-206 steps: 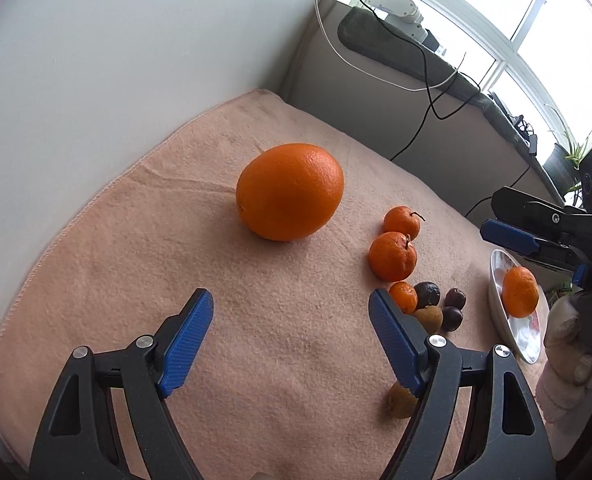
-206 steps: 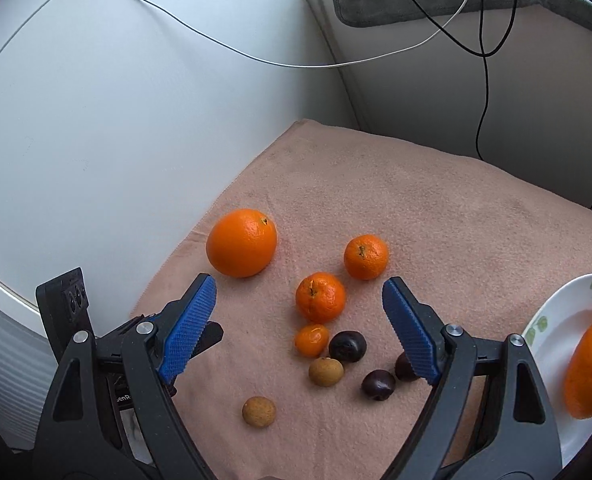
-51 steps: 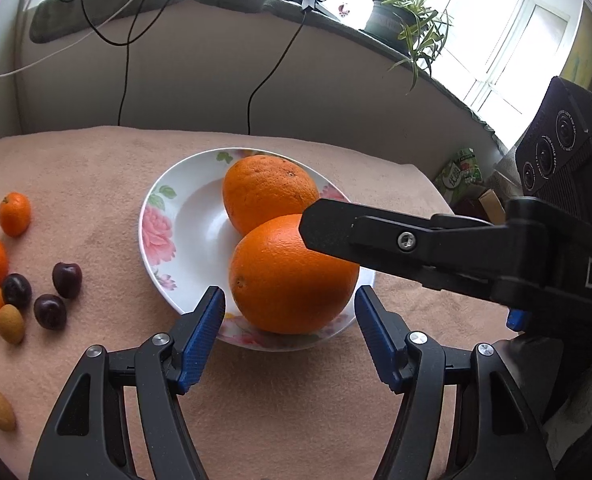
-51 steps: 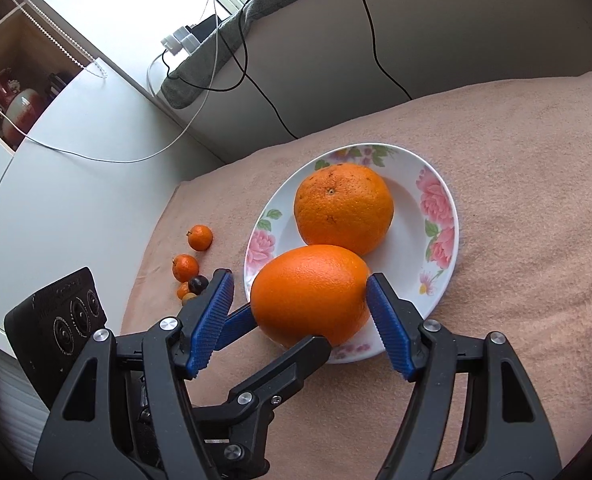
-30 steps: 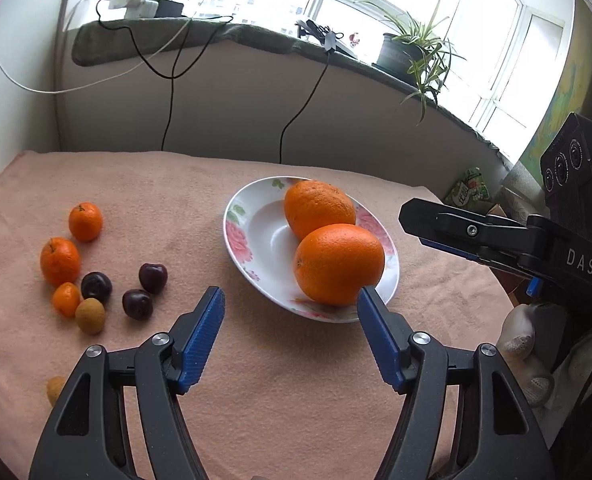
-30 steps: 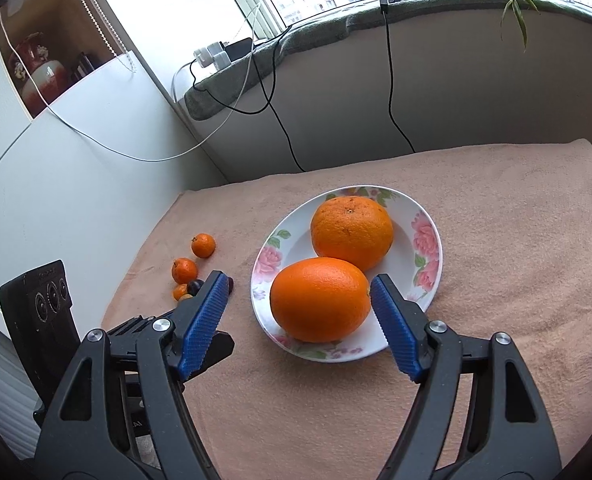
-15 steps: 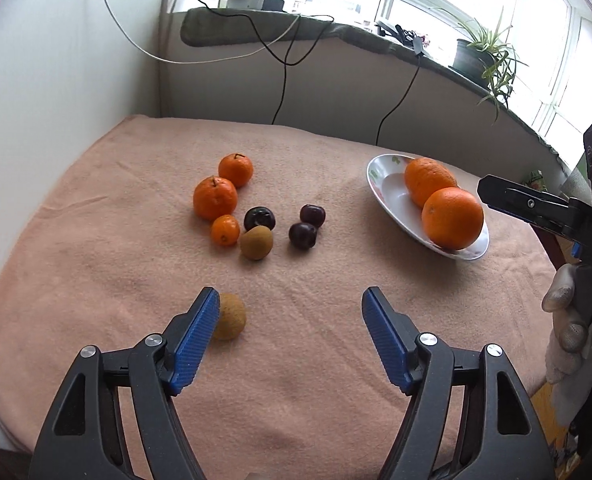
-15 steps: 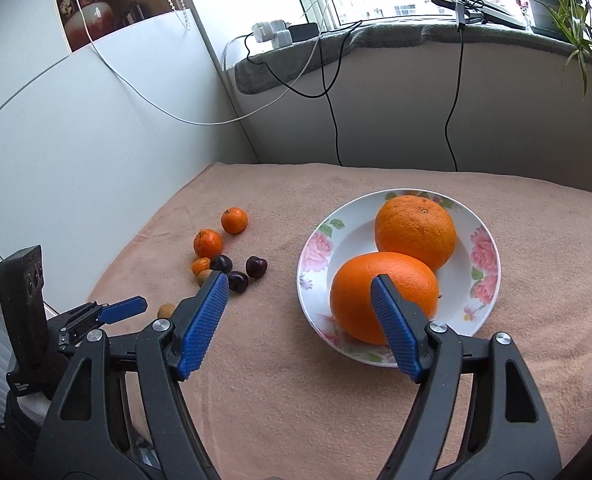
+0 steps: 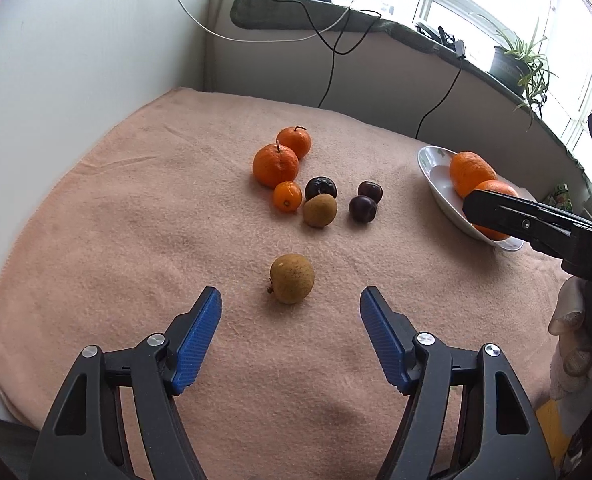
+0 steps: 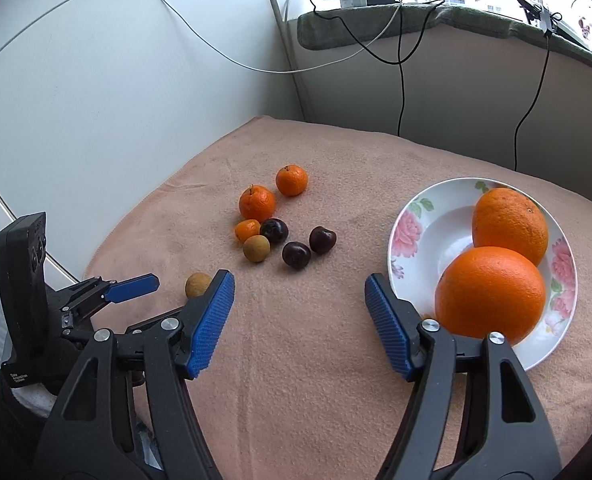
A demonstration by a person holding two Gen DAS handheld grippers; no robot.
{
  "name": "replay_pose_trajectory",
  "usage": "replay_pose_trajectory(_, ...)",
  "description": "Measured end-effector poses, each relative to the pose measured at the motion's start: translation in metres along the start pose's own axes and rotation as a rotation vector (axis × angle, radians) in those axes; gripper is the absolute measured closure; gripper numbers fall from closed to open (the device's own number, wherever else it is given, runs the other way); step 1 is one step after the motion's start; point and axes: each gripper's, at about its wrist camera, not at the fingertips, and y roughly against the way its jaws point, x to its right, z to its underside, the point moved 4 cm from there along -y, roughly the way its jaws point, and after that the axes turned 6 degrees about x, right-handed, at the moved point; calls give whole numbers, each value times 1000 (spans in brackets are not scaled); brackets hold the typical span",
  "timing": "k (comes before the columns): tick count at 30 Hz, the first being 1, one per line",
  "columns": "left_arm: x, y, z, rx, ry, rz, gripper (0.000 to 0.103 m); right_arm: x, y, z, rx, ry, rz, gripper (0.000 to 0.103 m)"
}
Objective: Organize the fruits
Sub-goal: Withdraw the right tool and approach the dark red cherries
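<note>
With two oranges (image 10: 492,288) already on the plate (image 10: 406,220), you are judged to be between placements, lining up on the small fruit left on the table (image 9: 135,220). Your left tool (image 9: 291,330) hangs over the lone brown fruit (image 9: 291,278), which lies just ahead of the tips and centred between them; the jaws are partly spread and closing, with nothing between the pads yet. Your right tool (image 10: 299,320) hangs over bare cloth between that fruit and the plate; its jaws are also partly spread and closing, on nothing. The next move calls for advancing the left tool until the pads flank the brown fruit, then closing gently, since a small round fruit will likely roll. The remaining cluster sits beyond: two tangerines (image 9: 275,164), a smaller orange fruit (image 9: 287,196), a second brown fruit (image 9: 320,210) and three dark fruits (image 9: 362,208). Use the right wrist view for the plate's floral rim and both oranges in full; the left wrist view shows the plate edge-on, partly hidden by the right tool. Only the left wrist view shows the brown fruit whole; in the right wrist view a pad partly covers it.
</note>
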Motion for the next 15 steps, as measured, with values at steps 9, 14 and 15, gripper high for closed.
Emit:
replay_pose_trajectory(9,-1,-12,-2,-14,14,44,59,-6,-42,-1,-64,-3,21,56)
replay_pose_trajectory(14,-5,-18,-2,-24,33,56,67,-9,-61,-3,-90,14,46,65)
replay_pose_trajectory(15,-5,-18,-1,-24,34,56,68,-9,-64,-3,-96,15,51,65)
